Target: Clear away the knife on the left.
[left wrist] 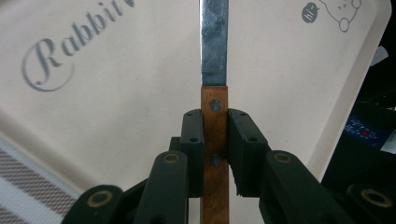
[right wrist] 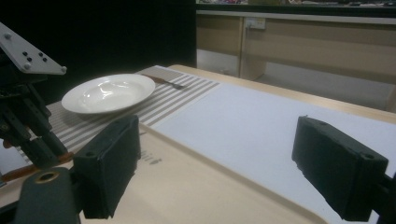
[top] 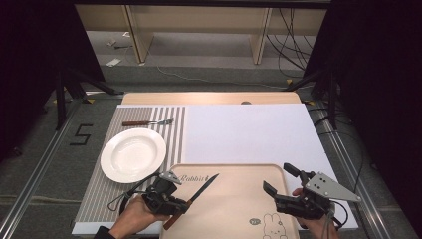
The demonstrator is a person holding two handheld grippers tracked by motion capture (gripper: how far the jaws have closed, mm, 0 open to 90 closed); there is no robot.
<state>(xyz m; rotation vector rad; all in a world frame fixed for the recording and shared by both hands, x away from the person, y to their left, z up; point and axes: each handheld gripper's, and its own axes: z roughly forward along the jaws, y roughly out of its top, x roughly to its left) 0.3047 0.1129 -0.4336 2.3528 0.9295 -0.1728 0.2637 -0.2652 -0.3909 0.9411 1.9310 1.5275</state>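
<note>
Wooden-handled knife point(left wrist: 215, 135) clamped in left hand-held gripper point(left wrist: 215, 140) | right hand-held gripper point(right wrist: 215, 163) open | tray point(top: 239, 209) bare between

Both grippers are black: the left gripper point(top: 175, 199) has brass-ringed pivot screws behind its jaws, the right gripper point(top: 279, 180) a grey three-cornered plate behind its blocky jaws.

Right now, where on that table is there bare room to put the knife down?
The white sheet right of the striped mat is bare, as is the tray middle between both grippers. The mat is crowded by plate and fork.
</note>
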